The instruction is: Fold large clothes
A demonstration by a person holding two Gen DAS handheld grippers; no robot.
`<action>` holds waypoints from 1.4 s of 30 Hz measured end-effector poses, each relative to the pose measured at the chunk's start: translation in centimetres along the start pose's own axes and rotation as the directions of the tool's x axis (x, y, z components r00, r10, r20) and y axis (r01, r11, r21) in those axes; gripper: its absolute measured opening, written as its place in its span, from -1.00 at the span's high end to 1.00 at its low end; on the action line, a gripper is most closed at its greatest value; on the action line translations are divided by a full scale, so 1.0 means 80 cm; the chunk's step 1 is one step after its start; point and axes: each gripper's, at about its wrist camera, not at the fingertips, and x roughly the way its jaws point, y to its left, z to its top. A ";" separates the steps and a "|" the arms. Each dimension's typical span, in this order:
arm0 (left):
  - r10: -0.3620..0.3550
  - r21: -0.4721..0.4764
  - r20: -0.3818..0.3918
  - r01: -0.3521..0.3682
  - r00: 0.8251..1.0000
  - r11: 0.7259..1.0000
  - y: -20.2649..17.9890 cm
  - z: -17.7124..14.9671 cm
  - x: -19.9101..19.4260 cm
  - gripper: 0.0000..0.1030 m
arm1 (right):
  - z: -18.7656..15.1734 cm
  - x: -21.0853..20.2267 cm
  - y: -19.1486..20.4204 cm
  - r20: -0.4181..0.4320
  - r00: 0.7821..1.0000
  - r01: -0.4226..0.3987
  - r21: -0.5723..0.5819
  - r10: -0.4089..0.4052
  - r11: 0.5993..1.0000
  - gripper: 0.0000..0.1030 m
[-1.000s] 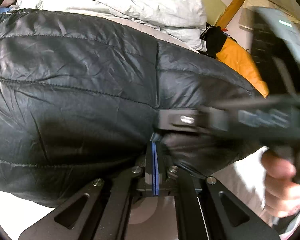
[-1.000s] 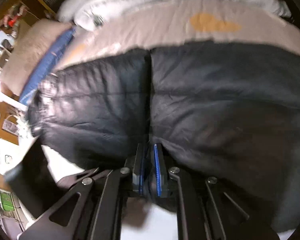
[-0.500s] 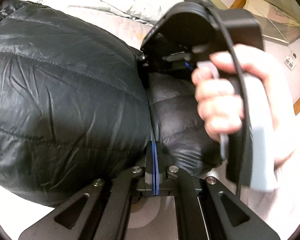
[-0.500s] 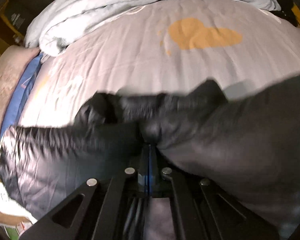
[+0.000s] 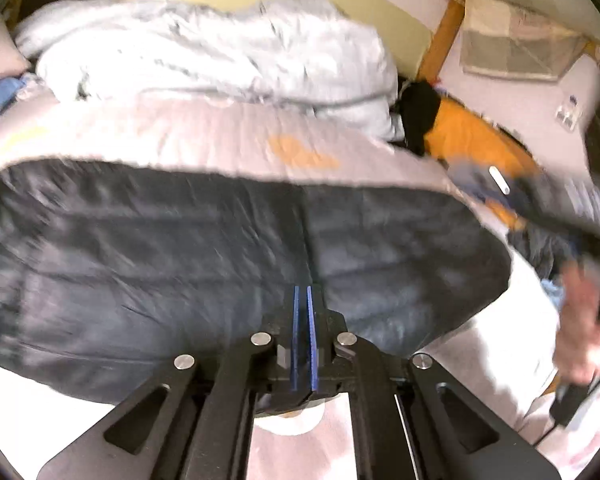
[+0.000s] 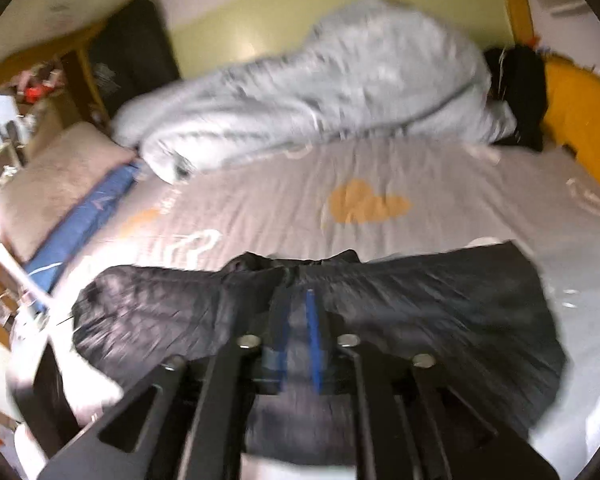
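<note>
Left view: the left claw (image 5: 304, 300) is closed and empty above the black jacket (image 5: 180, 264), which lies across the bed (image 5: 220, 132). Right view: the right claw (image 6: 298, 308) is opening, nothing between its jaws; the jacket (image 6: 420, 312) spreads from 9 to 3 o'clock. Better to flatten it before the next fold.

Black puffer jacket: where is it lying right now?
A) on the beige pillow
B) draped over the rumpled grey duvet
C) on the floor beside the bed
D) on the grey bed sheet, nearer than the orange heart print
D: in the right wrist view the black puffer jacket lies on the grey bed sheet, nearer than the orange heart print; the duvet lies beyond.
</note>
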 end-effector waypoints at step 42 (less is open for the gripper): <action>0.238 0.052 0.270 -0.261 0.933 0.964 0.048 -0.023 -0.112 -0.99 | -0.111 -0.109 -0.056 0.254 0.951 0.148 0.130 -0.177 0.980 -1.00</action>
